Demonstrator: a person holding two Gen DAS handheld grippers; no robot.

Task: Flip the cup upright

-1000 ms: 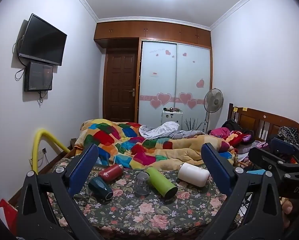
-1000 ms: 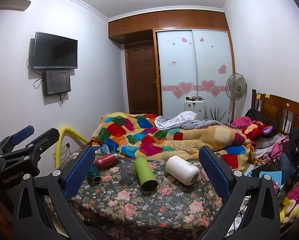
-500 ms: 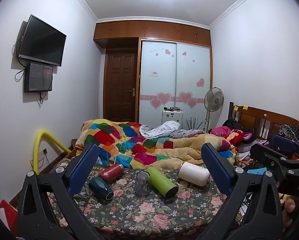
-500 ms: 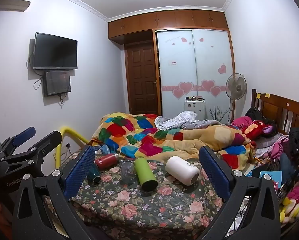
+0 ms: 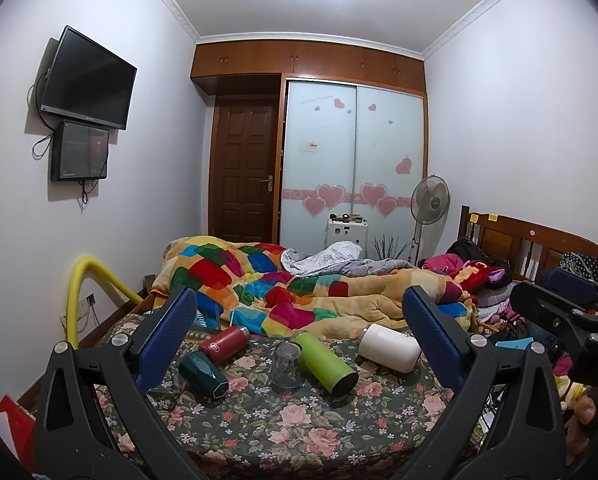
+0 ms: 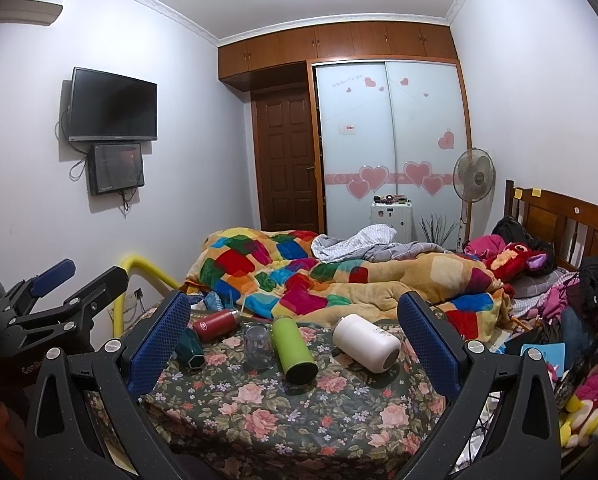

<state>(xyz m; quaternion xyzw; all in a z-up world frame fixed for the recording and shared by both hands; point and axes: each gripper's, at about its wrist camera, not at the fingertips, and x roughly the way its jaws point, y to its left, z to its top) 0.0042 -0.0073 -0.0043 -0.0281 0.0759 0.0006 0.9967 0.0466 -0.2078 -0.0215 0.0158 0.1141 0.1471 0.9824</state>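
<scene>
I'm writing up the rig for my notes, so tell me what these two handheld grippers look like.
Both match: the left gripper and right gripper each have black plastic triangular-frame arms with cut-out windows and silver screw heads. Their fingers carry flat rectangular blue pads with a fine dotted texture. From the right camera, the left gripper's black body shows partial white lettering. No cables or sleeves are visible.

Green bottle; white bottle; floral sheet; perhaps teal cup.

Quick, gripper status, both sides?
Left gripper: open, holding nothing.
Right gripper: open, holding nothing.
</scene>
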